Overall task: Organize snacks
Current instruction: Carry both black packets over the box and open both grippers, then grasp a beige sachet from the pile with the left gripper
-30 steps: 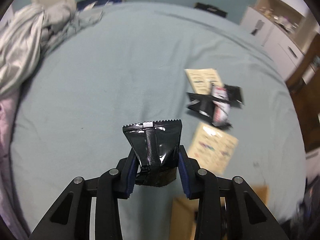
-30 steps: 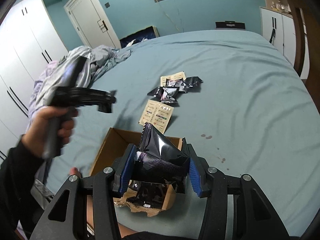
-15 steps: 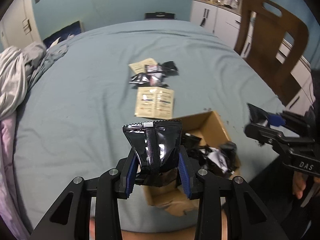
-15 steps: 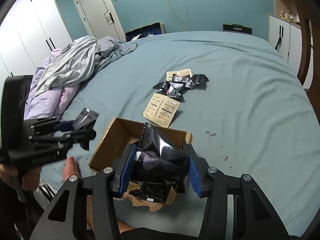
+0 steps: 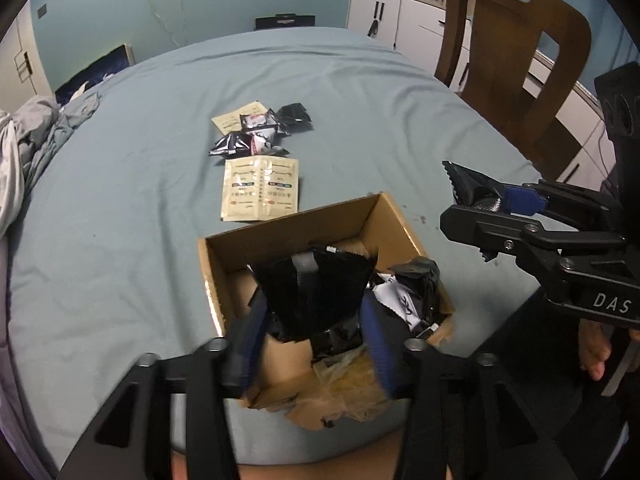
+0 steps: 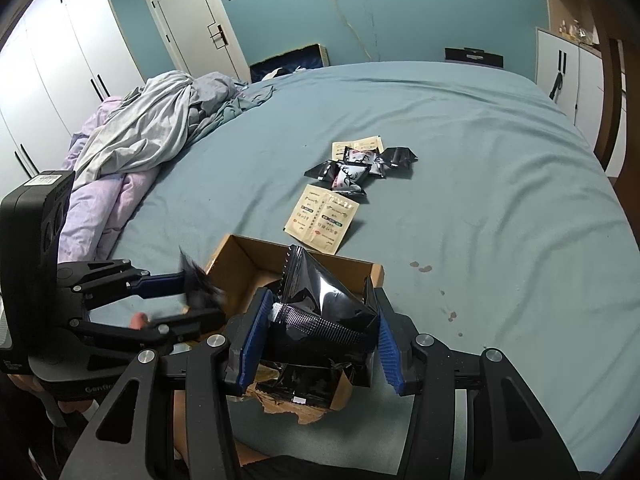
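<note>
Jaws on the left gripper (image 5: 314, 336) are opening, its black snack packet (image 5: 316, 292) loose between them over the cardboard box (image 5: 296, 228), low centre. Right gripper (image 6: 318, 340) stays clamped on another black packet (image 6: 320, 300) above it.

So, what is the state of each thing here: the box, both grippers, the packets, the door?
cardboard box: open on top, front edge torn, holding stored packets.
left gripper: jaws opening, over the box.
left packet: loose between the jaws, blurred.
right gripper: shut on right packet.
loose packets: heaped on the bed.
door: closed.
</note>
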Tool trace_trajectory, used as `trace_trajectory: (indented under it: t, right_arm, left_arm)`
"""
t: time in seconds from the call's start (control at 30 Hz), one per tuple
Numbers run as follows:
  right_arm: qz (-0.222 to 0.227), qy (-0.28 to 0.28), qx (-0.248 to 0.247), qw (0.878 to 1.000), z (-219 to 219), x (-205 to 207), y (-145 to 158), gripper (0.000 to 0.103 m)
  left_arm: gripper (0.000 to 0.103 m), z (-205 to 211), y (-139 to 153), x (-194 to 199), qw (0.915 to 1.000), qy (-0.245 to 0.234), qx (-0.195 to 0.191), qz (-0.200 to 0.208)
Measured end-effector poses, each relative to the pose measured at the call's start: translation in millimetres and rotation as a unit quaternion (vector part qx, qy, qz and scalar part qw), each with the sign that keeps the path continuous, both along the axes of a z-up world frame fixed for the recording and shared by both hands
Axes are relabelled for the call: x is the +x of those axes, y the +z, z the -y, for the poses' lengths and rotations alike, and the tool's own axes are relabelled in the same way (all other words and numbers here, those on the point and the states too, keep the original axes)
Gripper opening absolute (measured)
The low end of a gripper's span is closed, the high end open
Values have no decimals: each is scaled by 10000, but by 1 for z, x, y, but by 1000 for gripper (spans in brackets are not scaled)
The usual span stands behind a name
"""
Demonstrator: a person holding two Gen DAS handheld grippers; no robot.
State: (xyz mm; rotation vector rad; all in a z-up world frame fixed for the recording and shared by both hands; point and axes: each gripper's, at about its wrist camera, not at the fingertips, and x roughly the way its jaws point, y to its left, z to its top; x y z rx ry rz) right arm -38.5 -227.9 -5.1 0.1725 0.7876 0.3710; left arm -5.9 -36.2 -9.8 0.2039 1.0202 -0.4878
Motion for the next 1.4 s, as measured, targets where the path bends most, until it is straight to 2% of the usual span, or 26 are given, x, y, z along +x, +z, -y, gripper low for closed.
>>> trace_trajectory:
  t: [0.03, 0.07, 0.13, 0.47, 0.57, 0.67, 0.7, 0.77, 0.83, 1.0, 1.27, 1.4]
  right_arm:
    - [-8, -8, 16, 10000, 1, 0, 0, 48]
    - [-16, -20, 30, 10000, 1, 1, 0, 48]
    - [-24, -26, 38, 10000, 2, 1, -1, 48]
    - [59, 113, -16, 9999, -5, -1, 2, 48]
    - [75, 198, -4, 9998, -7, -3, 0, 49]
    - [-19, 278, 32, 9996, -11, -2, -3, 53]
    - [-42, 296, 103, 9995, -11, -1, -3, 59]
    - [-75, 265, 272, 9993, -8, 0, -5, 63]
    - [-109, 181, 391, 9990, -3, 1, -6, 70]
    - [-70, -178, 499, 9986, 7, -1, -6, 76]
    - [-151, -533, 455, 9974, 12, -6, -7, 76]
    - [-351, -764, 820, 9931, 29, 1, -8, 76]
  left_arm:
    - [75, -1, 2, -1, 9999, 63, 42, 121]
    - [78, -2, 4, -2, 9997, 115, 61, 218]
    - [78, -5, 7, -1, 9992, 209, 93, 331]
    - [79, -23, 8, 10, 9965, 733, 192, 349]
    - [79, -24, 9, 10, 9968, 701, 152, 342]
    - [79, -22, 13, 7, 9964, 680, 150, 483]
    - [79, -22, 14, 7, 9961, 680, 164, 533]
    - [79, -22, 15, 7, 9958, 705, 172, 554]
    - [79, -24, 14, 9, 9956, 752, 177, 526]
    - [79, -26, 11, 11, 9956, 816, 195, 428]
    - [79, -26, 12, 9, 9955, 828, 188, 419]
    - [79, -28, 11, 12, 9950, 917, 173, 352]
